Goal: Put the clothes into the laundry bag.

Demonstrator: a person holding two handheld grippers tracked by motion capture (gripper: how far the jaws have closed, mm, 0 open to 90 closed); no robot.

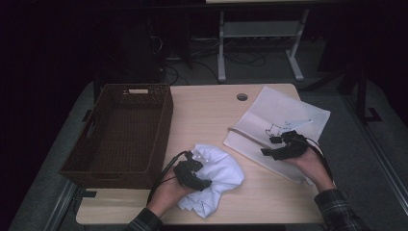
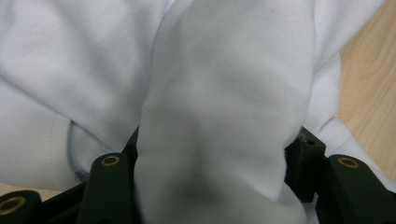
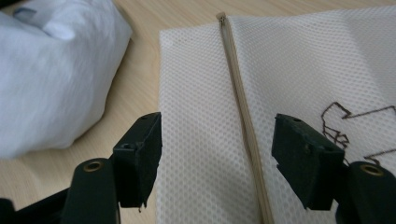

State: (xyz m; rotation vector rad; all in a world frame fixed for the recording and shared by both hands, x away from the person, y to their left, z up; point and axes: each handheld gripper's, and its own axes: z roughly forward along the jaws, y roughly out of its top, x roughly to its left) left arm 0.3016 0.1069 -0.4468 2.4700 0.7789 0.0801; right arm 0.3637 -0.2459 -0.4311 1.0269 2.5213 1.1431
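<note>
High view: left gripper (image 1: 195, 174) sat on white garment (image 1: 214, 180) at table (image 1: 207, 110) front, centre; right gripper (image 1: 284, 147) over mesh laundry bag (image 1: 279, 120) w/ wicker basket (image 1: 120, 134) at left.

Left gripper view: jaws spread around a thick fold of garment (image 2: 224, 93); firm grip or not, cannot tell.

Right gripper view: jaws wide open, holding nothing, straddling zipper (image 3: 243, 116) on bag (image 3: 201, 140). Step, prob.: bagging the garment. Next: find zip pull, open bag.

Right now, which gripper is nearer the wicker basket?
Left. The left gripper grips the white garment just right of the wicker basket; the right gripper is farther right, over the mesh bag.
</note>
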